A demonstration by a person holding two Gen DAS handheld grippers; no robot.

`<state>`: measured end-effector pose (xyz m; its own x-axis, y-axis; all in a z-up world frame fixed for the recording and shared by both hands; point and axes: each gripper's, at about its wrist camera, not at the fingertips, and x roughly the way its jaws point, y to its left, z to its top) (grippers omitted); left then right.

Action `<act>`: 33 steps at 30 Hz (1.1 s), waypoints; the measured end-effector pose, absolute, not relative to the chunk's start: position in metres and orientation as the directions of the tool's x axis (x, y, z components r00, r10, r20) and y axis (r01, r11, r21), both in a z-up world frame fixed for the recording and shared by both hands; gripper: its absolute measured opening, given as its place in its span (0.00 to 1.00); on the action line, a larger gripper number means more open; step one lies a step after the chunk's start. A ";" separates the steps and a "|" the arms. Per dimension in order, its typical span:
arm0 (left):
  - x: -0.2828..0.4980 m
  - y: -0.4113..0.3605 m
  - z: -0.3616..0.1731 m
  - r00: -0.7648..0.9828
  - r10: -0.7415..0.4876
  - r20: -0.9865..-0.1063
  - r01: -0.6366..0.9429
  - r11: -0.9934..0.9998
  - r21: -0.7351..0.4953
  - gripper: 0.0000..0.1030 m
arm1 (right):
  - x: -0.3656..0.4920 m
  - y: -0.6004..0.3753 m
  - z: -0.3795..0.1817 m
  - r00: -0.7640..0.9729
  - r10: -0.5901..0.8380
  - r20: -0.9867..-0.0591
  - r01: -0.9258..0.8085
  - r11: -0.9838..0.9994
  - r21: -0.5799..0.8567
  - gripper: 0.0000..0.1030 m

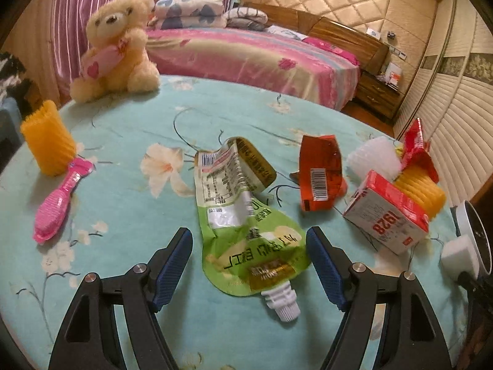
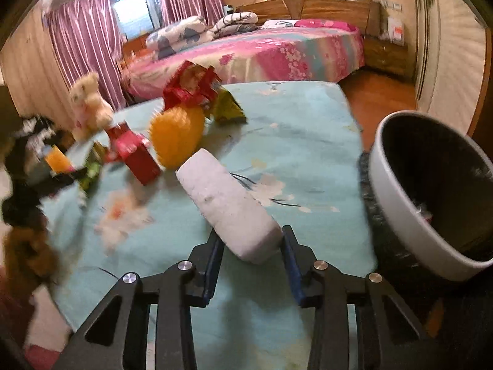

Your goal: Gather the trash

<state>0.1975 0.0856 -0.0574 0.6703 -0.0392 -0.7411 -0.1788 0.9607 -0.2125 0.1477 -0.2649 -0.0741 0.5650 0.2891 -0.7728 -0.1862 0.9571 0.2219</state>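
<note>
My left gripper (image 1: 249, 265) is spread wide, with the green drink pouch (image 1: 246, 225) lying flat on the table cloth (image 1: 123, 203) between the blue pads (image 1: 174, 265); I cannot tell whether either pad touches it. The pouch's white spout (image 1: 282, 303) points toward 6 o'clock. At 1 o'clock from the pouch lies a red wrapper (image 1: 320, 174) with a barcode. Further toward 3 o'clock sit a red and white carton (image 1: 385, 212), a yellow ribbed cup (image 1: 422, 189) on its side, and a white ribbed cup (image 1: 372, 154). At 9 o'clock, well apart, lie a pink brush (image 1: 58, 200) and an upright orange cup (image 1: 47, 137); a teddy bear (image 1: 118, 49) sits at 11 o'clock.

My right gripper (image 2: 251, 246) is pinching the near end of a white foam block (image 2: 228, 203), pads against both sides. The block extends toward 11 o'clock above the cloth. The white trash bin (image 2: 400, 191), with a dark liner, stands at 3 o'clock, just beside the table edge. That view is motion-blurred on its left side.
</note>
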 end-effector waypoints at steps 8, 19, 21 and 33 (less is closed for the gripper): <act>0.202 0.088 -0.058 0.686 -0.065 -0.725 -0.137 0.967 -0.216 0.42 | 0.150 -0.237 -0.076 0.534 0.374 -0.758 -0.210 0.928 0.309 0.36; 0.158 0.092 -0.049 0.696 -0.153 -0.702 -0.060 0.961 -0.269 0.30 | 0.156 -0.221 -0.083 0.540 0.355 -0.763 -0.205 0.935 0.290 0.68; 0.149 0.091 -0.047 0.696 -0.175 -0.696 -0.045 0.957 -0.285 0.29 | 0.157 -0.223 -0.084 0.539 0.362 -0.761 -0.195 0.932 0.305 0.67; 0.110 0.048 -0.027 0.686 -0.288 -0.668 0.109 0.949 -0.297 0.29 | 0.141 -0.241 -0.074 0.576 0.354 -0.737 -0.158 0.933 0.324 0.33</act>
<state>0.1098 0.0476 -0.0269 0.6862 -0.2880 -0.6679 0.1089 0.9486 -0.2972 0.1408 -0.2410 -0.0741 0.5755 0.3537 -0.7373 -0.1578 0.9327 0.3243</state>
